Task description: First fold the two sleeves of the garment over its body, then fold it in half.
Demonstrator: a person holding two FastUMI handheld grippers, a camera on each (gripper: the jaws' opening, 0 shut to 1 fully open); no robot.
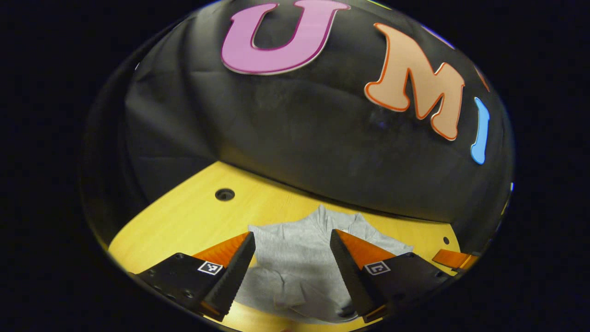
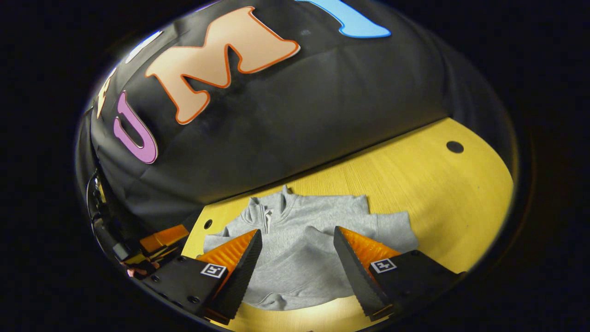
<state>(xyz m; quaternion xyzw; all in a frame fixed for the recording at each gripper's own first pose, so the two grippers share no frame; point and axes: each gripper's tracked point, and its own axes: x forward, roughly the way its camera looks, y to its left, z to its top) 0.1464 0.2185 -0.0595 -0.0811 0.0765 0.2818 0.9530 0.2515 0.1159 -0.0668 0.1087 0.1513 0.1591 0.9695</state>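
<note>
Tongs (image 2: 297, 258) over part-hidden garment (image 2: 299, 230)

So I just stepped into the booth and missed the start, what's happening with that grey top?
A person holds a tool in each hand above a grey zip-neck garment lying on the yellow wooden table. The left tool and right tool both hang open over it, gripping nothing. The sleeves look gathered in toward the body, but the garment isn't folded in half yet.

Left gripper (image 1: 291, 267) jaws spread wide, empty; right gripper (image 2: 297, 265) likewise.
</note>
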